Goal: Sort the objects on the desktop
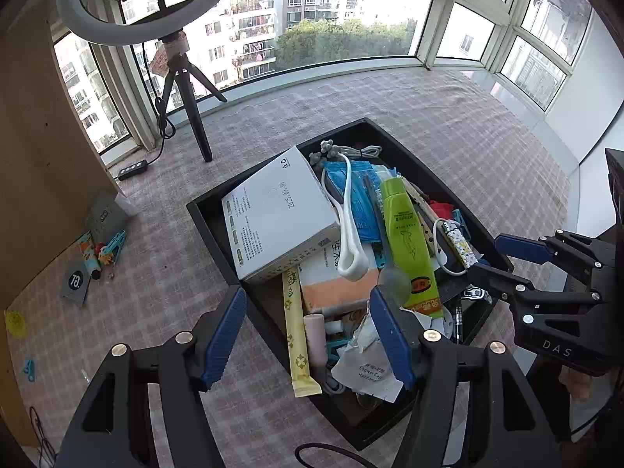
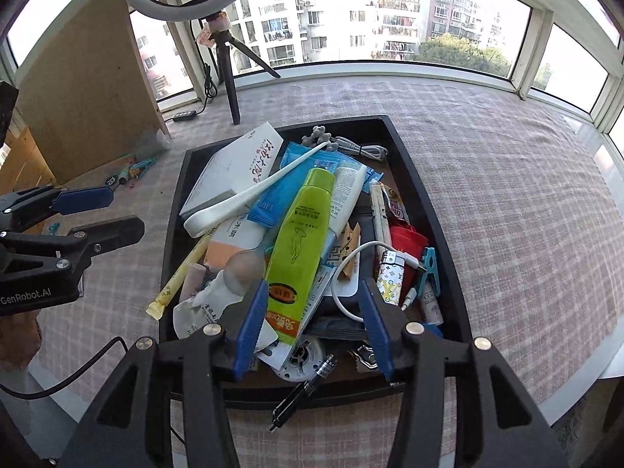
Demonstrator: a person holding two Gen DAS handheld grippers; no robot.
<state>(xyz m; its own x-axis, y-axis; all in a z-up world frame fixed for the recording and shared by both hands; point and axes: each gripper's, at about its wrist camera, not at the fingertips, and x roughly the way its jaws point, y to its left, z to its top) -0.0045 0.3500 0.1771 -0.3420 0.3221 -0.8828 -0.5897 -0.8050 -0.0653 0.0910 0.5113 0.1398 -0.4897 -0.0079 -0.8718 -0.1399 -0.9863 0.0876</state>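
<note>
A black tray (image 1: 208, 216) (image 2: 413, 179) on the checked cloth is heaped with small objects: a white box (image 1: 273, 214) (image 2: 234, 167), a green tube (image 1: 409, 245) (image 2: 304, 241), a white shoehorn (image 1: 351, 234) (image 2: 249, 195), blue sachets, a yellow sachet (image 1: 298, 347) (image 2: 183, 273), a white cable, a patterned lighter (image 2: 390, 277). My left gripper (image 1: 308, 335) is open and empty over the tray's near left edge. My right gripper (image 2: 312, 319) is open and empty over the tray's near end, above the green tube's bottom. Each gripper shows in the other's view (image 1: 503, 257) (image 2: 93, 210).
A ring light on a tripod (image 1: 187, 89) (image 2: 226, 66) stands at the back with a cable and switch box (image 1: 132, 167). A wooden board (image 1: 43, 148) stands left, with small items (image 1: 97, 249) (image 2: 128, 171) on the cloth before it. A black pen (image 2: 304, 390) overhangs the tray's near rim.
</note>
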